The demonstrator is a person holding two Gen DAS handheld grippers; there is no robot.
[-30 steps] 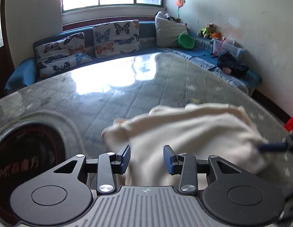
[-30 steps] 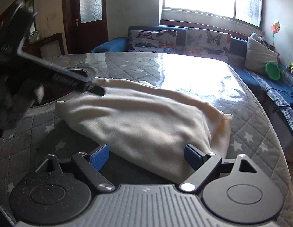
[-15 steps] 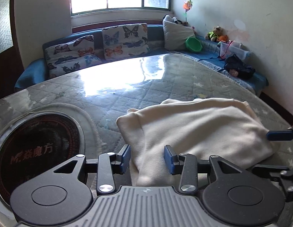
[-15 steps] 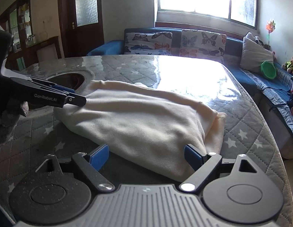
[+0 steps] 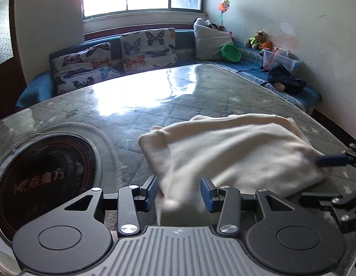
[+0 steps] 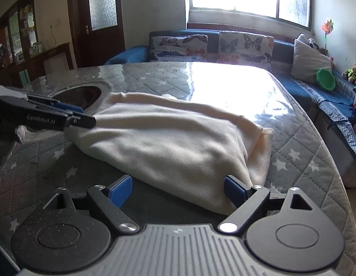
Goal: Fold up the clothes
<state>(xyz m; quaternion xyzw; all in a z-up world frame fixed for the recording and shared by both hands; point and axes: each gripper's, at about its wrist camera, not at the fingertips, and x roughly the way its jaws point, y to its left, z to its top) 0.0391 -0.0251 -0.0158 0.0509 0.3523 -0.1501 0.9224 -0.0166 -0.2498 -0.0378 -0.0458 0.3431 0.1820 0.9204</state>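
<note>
your left gripper (image 5: 179, 192) gapes narrowly, a corner of the soft, fleecy cream garment (image 5: 233, 151) between its blue pads, unpinched. your right gripper (image 6: 178, 189) spreads wide at the fabric's near edge. the garment lies folded on the glossy quilted star-print table (image 6: 290, 158).

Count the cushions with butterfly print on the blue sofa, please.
2. One butterfly cushion lies at the sofa's left end; the other butterfly cushion leans on its backrest under the window. More may be hidden.
</note>
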